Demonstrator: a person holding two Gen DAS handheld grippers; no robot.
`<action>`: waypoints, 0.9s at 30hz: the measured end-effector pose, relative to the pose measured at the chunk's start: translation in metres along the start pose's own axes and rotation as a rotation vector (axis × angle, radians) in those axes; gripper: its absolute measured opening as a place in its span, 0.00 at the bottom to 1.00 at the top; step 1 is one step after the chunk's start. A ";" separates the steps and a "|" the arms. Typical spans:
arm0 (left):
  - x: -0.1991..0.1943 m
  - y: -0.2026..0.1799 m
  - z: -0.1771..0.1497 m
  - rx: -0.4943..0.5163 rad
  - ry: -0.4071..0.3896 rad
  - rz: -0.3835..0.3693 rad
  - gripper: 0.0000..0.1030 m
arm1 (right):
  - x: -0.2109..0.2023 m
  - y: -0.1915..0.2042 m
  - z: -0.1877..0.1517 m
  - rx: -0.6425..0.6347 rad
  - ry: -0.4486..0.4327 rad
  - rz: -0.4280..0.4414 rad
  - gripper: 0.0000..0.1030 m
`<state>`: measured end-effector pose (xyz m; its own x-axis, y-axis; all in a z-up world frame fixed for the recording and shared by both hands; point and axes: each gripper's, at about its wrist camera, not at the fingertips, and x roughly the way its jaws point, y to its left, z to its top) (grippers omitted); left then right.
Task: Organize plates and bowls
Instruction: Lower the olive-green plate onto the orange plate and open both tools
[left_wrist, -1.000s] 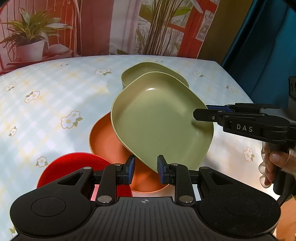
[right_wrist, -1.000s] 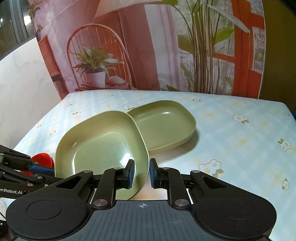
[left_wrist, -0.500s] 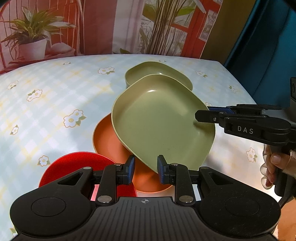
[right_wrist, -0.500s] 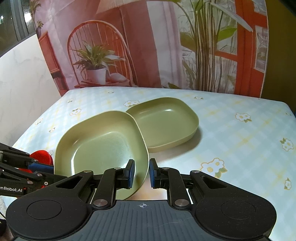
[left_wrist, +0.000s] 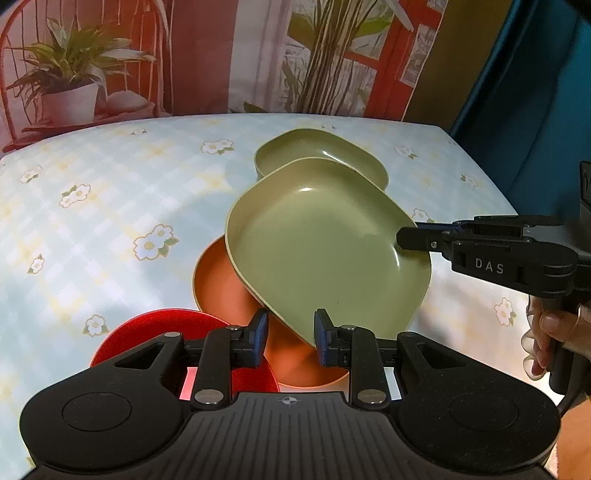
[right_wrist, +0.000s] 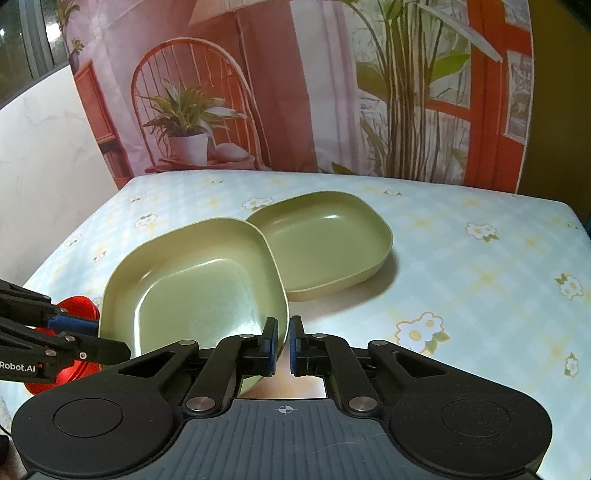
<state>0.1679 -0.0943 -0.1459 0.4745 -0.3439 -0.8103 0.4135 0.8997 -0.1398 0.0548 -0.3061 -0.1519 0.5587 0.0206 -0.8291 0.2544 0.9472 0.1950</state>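
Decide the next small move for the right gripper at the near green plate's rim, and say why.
Probably lift the near green plate slightly with the right gripper, whose fingers have just closed on its rim. It lies tilted over the orange plate, beside the matching far green plate, so raising it clear should let it stack there.

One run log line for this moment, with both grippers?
right gripper: closing on near green plate rim | left gripper: open, plate corner between | far green plate: on table
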 end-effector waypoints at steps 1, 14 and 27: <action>0.000 0.000 0.000 0.000 0.000 0.001 0.27 | 0.001 0.001 0.000 0.000 0.000 0.000 0.06; -0.009 0.002 0.002 -0.013 -0.016 0.006 0.27 | 0.003 0.005 -0.003 -0.006 -0.001 0.003 0.06; -0.025 0.003 0.008 -0.019 -0.066 0.027 0.29 | 0.001 0.012 -0.003 -0.034 -0.001 0.007 0.07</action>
<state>0.1638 -0.0847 -0.1214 0.5360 -0.3363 -0.7744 0.3853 0.9136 -0.1301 0.0563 -0.2942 -0.1519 0.5614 0.0269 -0.8271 0.2236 0.9574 0.1829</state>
